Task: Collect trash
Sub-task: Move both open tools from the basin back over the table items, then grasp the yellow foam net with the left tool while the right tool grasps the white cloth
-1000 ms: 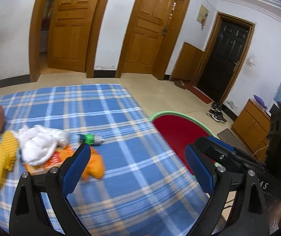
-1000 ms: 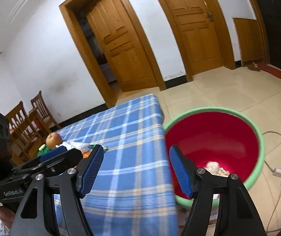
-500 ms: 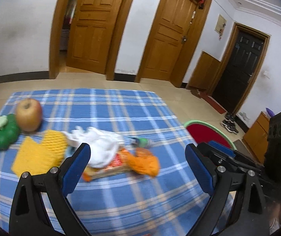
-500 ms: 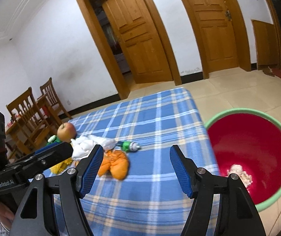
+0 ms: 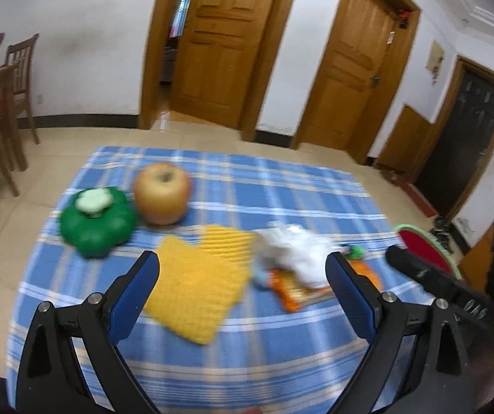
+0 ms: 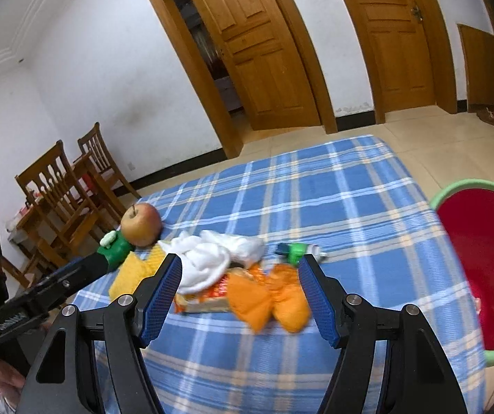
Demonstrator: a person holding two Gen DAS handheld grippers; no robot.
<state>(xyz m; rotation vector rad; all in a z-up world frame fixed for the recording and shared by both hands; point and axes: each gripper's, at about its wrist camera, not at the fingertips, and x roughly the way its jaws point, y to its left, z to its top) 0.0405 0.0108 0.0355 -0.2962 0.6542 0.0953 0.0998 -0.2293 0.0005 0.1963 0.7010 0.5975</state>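
A pile of trash lies on the blue plaid tablecloth (image 6: pixel 333 203): crumpled white tissue (image 6: pixel 212 258), an orange snack wrapper (image 6: pixel 209 296), orange peel pieces (image 6: pixel 271 300) and a small green-capped tube (image 6: pixel 295 252). My right gripper (image 6: pixel 240 296) hovers open just in front of the peel, nothing between its fingers. My left gripper (image 5: pixel 243 296) is open too, above a yellow cloth (image 5: pixel 202 286), with the tissue (image 5: pixel 295 252) and wrapper (image 5: pixel 291 289) to its right. A red basin with a green rim (image 6: pixel 481 241) stands off the table's right side.
An apple (image 5: pixel 162 193) and a green toy pepper (image 5: pixel 96 220) sit at the table's far left. Wooden chairs (image 6: pixel 64 186) stand beyond the left edge. Tiled floor and wooden doors (image 6: pixel 264 48) lie behind. The right gripper's arm (image 5: pixel 433 283) shows at the left view's right.
Both grippers swung left from the red basin toward the trash pile; the pile now sits centred ahead of them. Both stayed open.
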